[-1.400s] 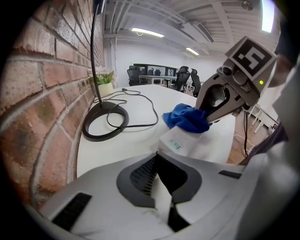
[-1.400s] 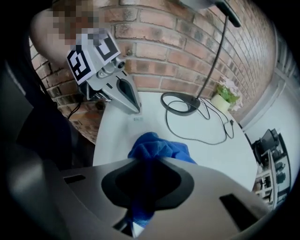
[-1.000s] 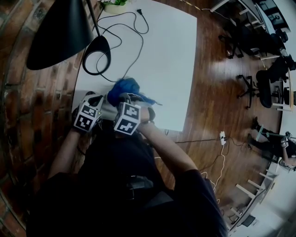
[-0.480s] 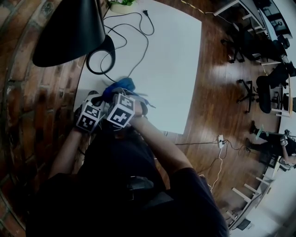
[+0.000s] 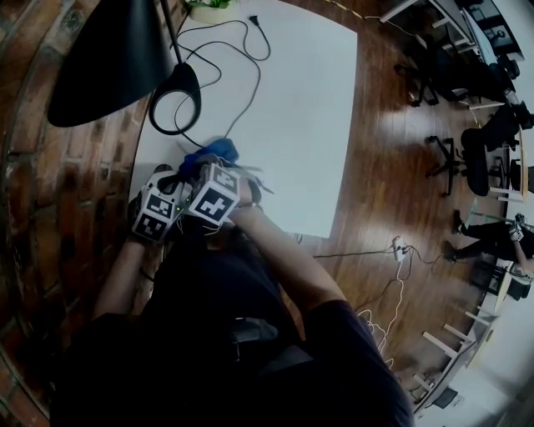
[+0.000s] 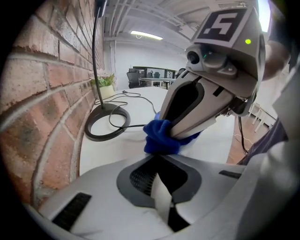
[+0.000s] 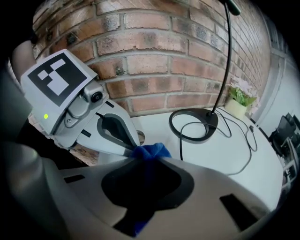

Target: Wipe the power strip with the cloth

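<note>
A blue cloth (image 5: 213,153) lies bunched at the near left of the white table (image 5: 309,125). My right gripper (image 5: 219,167) is shut on it, and blue fabric fills its jaws (image 7: 150,151). My left gripper (image 5: 177,177) sits close beside it on the left, pointing at the same bunch (image 6: 161,136). Its jaws are shut, with a thin white sliver between the pads that I cannot identify. A black cable (image 5: 238,96) runs from a plug at the far edge to the cloth. The cloth and both grippers hide whatever lies under them, so no power strip shows on the table.
A black desk lamp stands with its ring base (image 5: 175,100) just beyond the cloth and its shade (image 5: 108,58) overhead. The brick wall (image 5: 50,208) borders the table's left side. A plant pot (image 5: 209,10) sits at the far edge. A white socket strip (image 5: 399,248) with cables lies on the wooden floor.
The right gripper has shifted left, closer to the left gripper, taking the cloth with it. Less of the blue cloth shows now. The left gripper has hardly moved.
</note>
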A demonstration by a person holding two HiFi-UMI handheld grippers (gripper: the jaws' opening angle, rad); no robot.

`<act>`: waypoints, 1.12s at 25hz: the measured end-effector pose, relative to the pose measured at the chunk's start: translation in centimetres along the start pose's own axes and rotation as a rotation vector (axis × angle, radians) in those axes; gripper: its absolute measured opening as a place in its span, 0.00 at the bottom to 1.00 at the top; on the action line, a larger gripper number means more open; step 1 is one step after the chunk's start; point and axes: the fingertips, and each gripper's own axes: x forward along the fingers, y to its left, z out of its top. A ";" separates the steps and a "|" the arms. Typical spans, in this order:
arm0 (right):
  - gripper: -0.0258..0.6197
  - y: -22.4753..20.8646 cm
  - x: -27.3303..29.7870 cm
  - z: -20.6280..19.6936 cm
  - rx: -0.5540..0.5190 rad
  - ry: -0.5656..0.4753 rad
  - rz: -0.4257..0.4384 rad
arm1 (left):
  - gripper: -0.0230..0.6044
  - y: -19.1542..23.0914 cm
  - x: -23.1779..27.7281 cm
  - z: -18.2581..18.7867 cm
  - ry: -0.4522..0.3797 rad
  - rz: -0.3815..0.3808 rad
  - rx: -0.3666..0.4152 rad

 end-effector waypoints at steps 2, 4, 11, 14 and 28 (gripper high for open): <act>0.10 0.5 -0.2 -0.4 -0.055 0.015 -0.015 | 0.05 0.4 -0.5 -0.6 -0.005 0.048 0.005; 0.10 0.7 -0.2 -0.7 -0.076 0.015 -0.027 | 0.05 0.6 -1.5 -0.7 -0.020 0.080 0.007; 0.10 0.3 -0.2 -0.7 0.014 -0.001 0.008 | 0.05 0.0 -1.9 0.4 -0.046 0.080 0.039; 0.10 0.1 -0.5 -0.9 0.068 -0.012 0.005 | 0.05 -0.2 -1.3 0.4 -0.039 0.082 0.069; 0.10 1.1 -3.8 -6.0 0.060 0.005 -0.047 | 0.05 -2.0 -1.3 0.9 -0.044 0.056 0.112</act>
